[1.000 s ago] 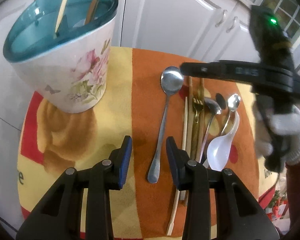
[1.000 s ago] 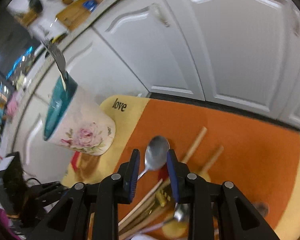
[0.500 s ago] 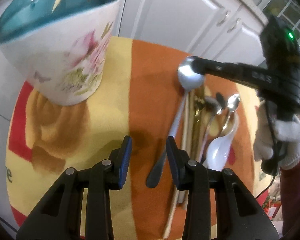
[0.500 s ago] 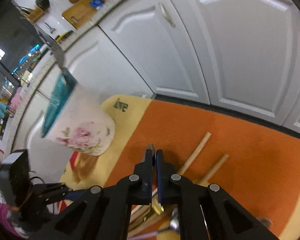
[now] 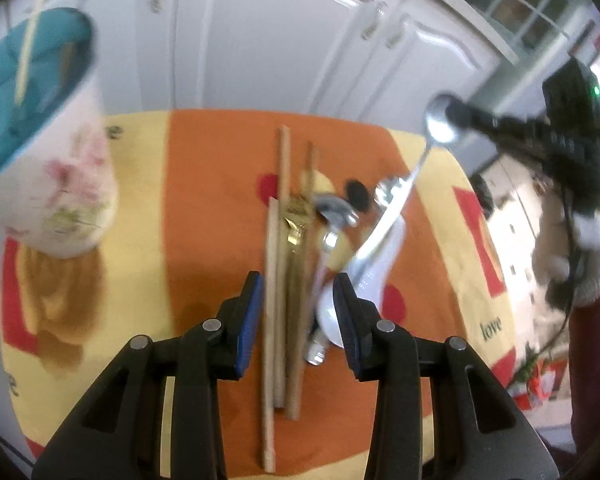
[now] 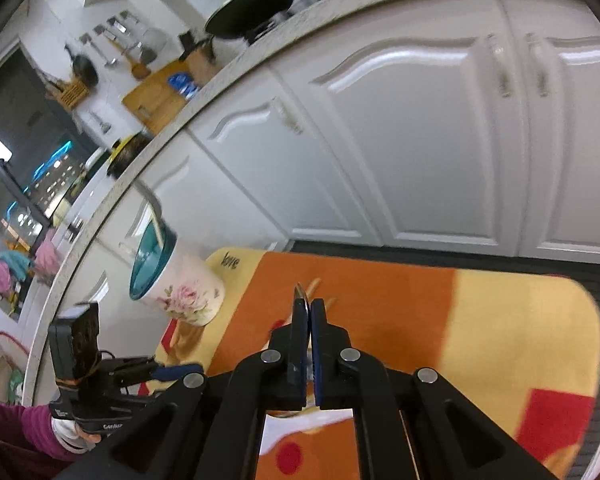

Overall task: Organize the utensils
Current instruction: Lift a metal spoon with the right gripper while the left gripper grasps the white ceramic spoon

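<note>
My right gripper (image 6: pixel 309 312) is shut on the bowl of a long metal spoon (image 5: pixel 440 126) and holds it in the air at the right, its handle hanging down over the pile. The spoon's tip (image 6: pixel 299 290) pokes out above the jaws. My left gripper (image 5: pixel 298 298) is open and empty, low over the utensil pile: wooden chopsticks (image 5: pixel 278 240), a gold fork (image 5: pixel 298 216), small metal spoons (image 5: pixel 332 212) and a white ceramic spoon (image 5: pixel 374 280). The floral cup with a teal inside (image 5: pixel 48 140) stands at the left with utensils in it; it also shows in the right wrist view (image 6: pixel 172 280).
All rests on a small round table with an orange, yellow and red cloth (image 5: pixel 208 208). White cabinet doors (image 5: pixel 284 40) stand close behind. The table's edge (image 6: pixel 596 320) is near on the right.
My right gripper closed on the long spoon's bowl and lifted it up and to the right, off the cloth. My left gripper shifted right, over the utensil pile.
</note>
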Demonstrator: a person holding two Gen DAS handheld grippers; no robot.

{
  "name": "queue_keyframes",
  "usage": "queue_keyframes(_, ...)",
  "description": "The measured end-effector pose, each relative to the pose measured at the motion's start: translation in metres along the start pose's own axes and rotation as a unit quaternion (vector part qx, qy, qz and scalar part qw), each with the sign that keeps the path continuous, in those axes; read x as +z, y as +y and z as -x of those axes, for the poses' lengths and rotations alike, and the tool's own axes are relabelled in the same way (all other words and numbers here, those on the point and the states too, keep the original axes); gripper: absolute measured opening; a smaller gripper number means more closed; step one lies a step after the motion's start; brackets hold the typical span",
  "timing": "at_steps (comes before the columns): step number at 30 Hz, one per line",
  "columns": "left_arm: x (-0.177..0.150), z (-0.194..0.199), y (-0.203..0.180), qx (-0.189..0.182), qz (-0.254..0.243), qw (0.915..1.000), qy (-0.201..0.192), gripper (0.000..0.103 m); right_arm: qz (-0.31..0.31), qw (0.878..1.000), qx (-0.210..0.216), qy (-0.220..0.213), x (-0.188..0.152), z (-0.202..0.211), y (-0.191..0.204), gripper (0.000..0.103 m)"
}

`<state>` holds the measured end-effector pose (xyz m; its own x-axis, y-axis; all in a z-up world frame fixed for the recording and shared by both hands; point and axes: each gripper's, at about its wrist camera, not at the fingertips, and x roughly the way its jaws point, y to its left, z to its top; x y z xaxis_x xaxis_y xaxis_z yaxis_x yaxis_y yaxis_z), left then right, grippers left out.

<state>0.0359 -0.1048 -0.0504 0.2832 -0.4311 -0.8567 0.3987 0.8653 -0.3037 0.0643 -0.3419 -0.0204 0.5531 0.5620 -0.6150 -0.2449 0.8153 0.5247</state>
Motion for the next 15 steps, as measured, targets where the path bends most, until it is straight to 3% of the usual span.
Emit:
queue_keyframes(7,-0.015,-0.025,-0.016,0.023,-0.023,0.9981,0.053,0.035,-0.038,0.998,-0.028,-0.047,0.004,0.043,-0.034,0.001)
queue_keyframes(15,-0.008,-0.031,-0.029,0.050,-0.046,0.9966,0.048,0.034,-0.055,0.995,-0.036,-0.069,0.003,0.066,-0.052,0.002)
